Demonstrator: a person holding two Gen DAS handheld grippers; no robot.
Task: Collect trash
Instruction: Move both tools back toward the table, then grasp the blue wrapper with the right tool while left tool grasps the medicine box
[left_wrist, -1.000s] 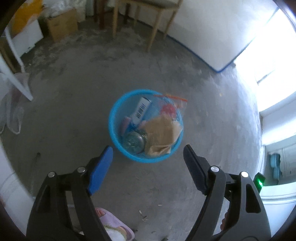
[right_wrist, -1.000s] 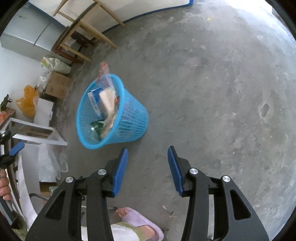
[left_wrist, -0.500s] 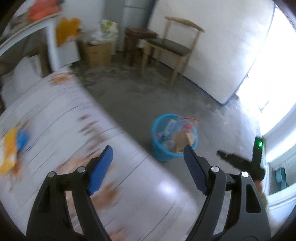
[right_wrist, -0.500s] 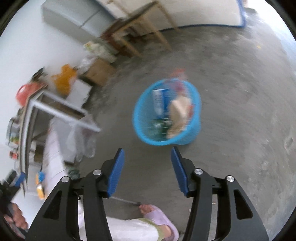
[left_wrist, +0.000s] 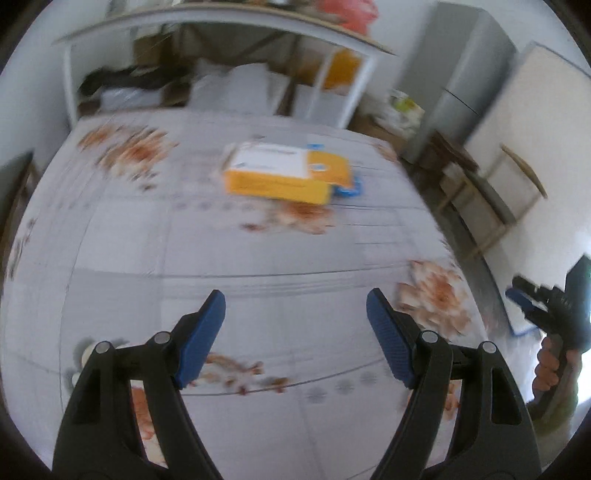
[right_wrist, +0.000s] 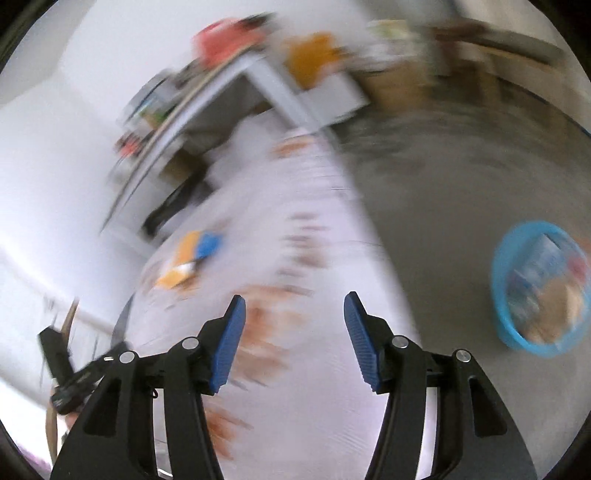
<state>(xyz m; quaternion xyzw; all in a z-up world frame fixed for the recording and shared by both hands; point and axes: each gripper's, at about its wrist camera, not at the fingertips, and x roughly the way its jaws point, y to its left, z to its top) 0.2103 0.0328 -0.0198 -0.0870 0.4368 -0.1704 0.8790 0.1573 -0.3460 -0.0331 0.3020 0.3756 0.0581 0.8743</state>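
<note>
Both tools, left (left_wrist: 295, 308) and right (right_wrist: 293, 315) (just widening), released, now face table (left_wrist: 258, 258), not basket (right_wrist: 539, 291).

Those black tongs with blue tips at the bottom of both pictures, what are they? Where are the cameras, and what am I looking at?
No robot here: a person carries a hand-held gripper in each hand, and a wide-angle camera on each one looks forward along its jaws.

The left gripper looks down on a table with a flowered cloth. On it lie a yellow and white box and something blue just beside it, too blurred to name. At the right edge you see the person's other hand with the right gripper.

The right gripper sees the same table from its end, and on the floor a blue basket already holding trash.

Both sets of jaws stand open with nothing between them; the right ones have just been opening. The pictures are smeared by motion.
</note>
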